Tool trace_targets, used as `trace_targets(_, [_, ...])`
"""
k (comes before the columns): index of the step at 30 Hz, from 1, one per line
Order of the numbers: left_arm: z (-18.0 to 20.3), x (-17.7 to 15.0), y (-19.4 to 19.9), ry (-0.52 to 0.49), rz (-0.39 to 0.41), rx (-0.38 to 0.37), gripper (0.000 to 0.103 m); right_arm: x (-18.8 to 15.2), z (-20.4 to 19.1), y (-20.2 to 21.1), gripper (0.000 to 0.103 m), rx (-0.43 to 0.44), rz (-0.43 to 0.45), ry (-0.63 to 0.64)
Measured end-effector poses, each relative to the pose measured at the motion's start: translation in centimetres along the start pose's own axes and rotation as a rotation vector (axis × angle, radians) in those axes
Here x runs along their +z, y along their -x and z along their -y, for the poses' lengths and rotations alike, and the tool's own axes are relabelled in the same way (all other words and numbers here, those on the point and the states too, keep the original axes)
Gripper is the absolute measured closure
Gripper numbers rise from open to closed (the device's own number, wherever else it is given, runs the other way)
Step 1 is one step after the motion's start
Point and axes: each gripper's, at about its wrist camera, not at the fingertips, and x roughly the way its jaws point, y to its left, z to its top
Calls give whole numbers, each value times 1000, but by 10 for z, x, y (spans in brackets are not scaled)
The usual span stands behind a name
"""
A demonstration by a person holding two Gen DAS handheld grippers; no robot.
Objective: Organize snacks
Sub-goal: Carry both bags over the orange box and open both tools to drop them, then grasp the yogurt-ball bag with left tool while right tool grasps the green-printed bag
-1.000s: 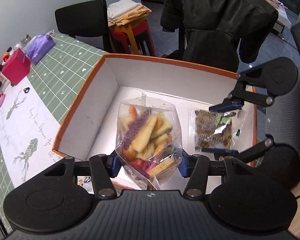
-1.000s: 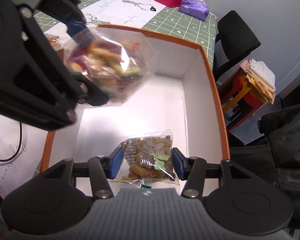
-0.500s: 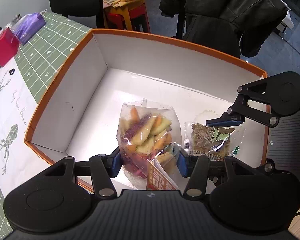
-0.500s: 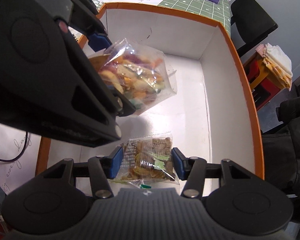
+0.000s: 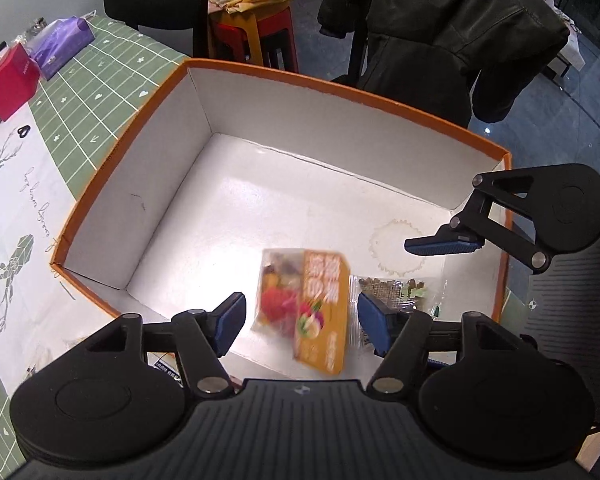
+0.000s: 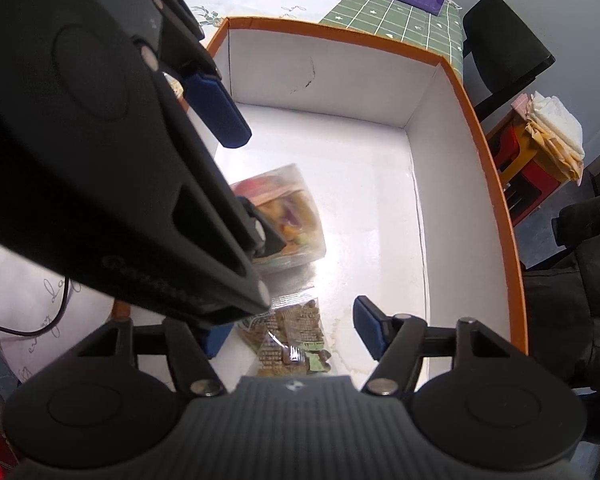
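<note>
Two hand-held grippers hang over the orange-rimmed box (image 5: 380, 100) on the desk (image 5: 80, 92): the left hand-held gripper (image 5: 302, 322) and right hand-held gripper (image 6: 290, 334) both gape wide, holding nothing. Beneath them the dried-fruit bag (image 5: 304, 312) and brown snack packet (image 5: 396, 290) lie side by side on the box floor, apparently grouped near one wall. Beyond stand the red box (image 5: 8, 80) and purple pack (image 5: 60, 46).

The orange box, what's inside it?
Inside the orange box lie two snack packets: a colourful fruit-chip bag and a brown snack packet beside it. The gripper body hides the box's nearest strip of floor.
</note>
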Motion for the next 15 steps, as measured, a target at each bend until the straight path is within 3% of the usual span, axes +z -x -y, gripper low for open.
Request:
trace_targets(9, [-8,-27,57,2,103,24,28,-3,-15,34,27,-77,96,-21])
trace_targets(15, [-26,-59,100,70,181,70,28,-4,-36,55,27,-61,185,-56])
